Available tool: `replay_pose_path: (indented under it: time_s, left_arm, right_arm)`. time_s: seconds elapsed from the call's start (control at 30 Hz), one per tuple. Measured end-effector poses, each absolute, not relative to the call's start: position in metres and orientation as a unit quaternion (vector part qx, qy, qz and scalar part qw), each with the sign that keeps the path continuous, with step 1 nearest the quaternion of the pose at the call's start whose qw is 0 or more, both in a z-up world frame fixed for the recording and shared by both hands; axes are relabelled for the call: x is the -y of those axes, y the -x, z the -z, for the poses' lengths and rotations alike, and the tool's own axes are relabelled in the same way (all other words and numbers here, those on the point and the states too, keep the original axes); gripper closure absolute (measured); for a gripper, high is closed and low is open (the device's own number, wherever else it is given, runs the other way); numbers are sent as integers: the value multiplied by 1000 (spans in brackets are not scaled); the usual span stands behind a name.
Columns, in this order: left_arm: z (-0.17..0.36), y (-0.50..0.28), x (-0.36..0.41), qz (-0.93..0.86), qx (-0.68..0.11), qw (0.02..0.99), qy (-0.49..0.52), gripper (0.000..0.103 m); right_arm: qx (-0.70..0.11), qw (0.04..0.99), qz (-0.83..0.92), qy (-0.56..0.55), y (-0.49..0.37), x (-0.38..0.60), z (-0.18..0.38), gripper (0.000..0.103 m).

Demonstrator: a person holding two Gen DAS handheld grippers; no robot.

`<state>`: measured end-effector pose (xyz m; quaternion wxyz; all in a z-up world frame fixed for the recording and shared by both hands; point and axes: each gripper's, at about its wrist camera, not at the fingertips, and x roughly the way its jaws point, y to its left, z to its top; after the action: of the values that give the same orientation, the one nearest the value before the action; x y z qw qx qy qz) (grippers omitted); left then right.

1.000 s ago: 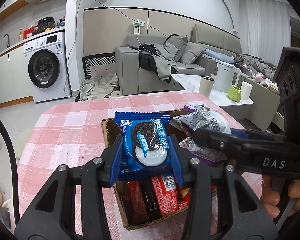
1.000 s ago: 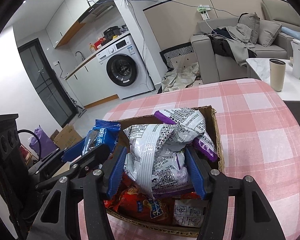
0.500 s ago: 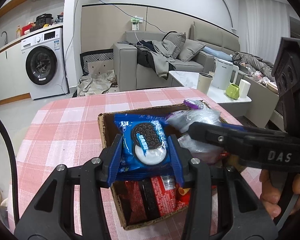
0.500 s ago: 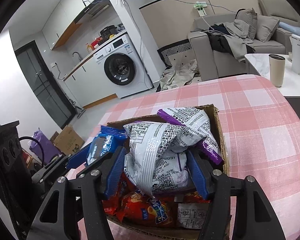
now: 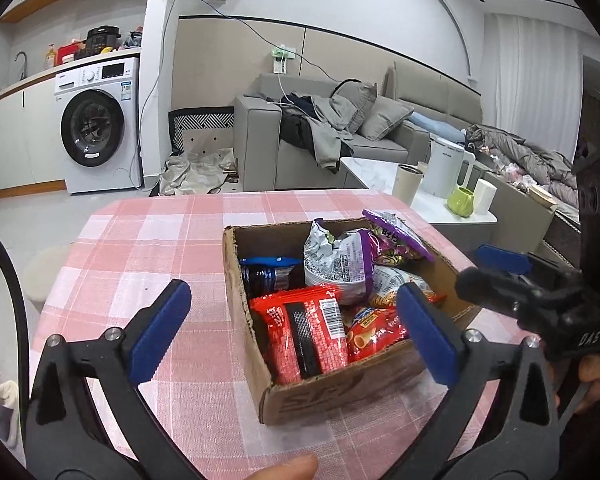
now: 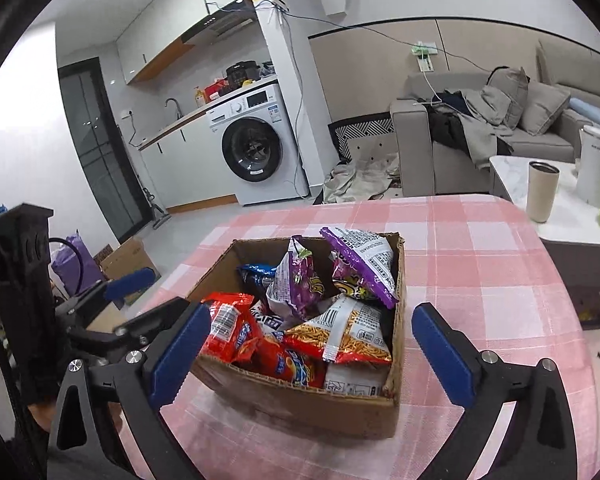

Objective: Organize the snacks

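Observation:
A cardboard box (image 5: 340,388) (image 6: 300,404) on the pink checked table holds several snack packs. The blue cookie pack (image 5: 268,272) (image 6: 256,274) lies at its far left side. A purple and silver bag (image 5: 336,264) (image 6: 300,284) stands in the middle, another purple bag (image 5: 396,238) (image 6: 364,264) behind it. Red packs (image 5: 304,336) (image 6: 228,328) lie at the near side. My left gripper (image 5: 296,332) is open and empty, near the box's left front. My right gripper (image 6: 304,348) is open and empty before the box's near wall.
The pink checked tablecloth (image 5: 140,248) (image 6: 480,264) surrounds the box. A low white table (image 5: 380,172) to the right holds a beige cup (image 6: 542,192), a white kettle (image 5: 446,170) and a green mug (image 5: 462,202). A sofa and washing machine stand beyond.
My left gripper opened and let the blue cookie pack into the box. My right gripper opened and let the purple and silver bag into the box. Both drew back.

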<state>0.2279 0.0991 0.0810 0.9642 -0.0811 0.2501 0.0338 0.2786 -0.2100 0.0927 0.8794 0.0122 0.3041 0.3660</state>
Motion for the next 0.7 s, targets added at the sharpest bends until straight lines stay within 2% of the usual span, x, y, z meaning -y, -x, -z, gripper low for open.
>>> replay_pose_path:
  time_s: [0.7]
  left_arm:
    - [-65,-169,-85,-60,-217,973,50,1]
  right_arm:
    - [-226,893,-389,5,-231,232,-65,0]
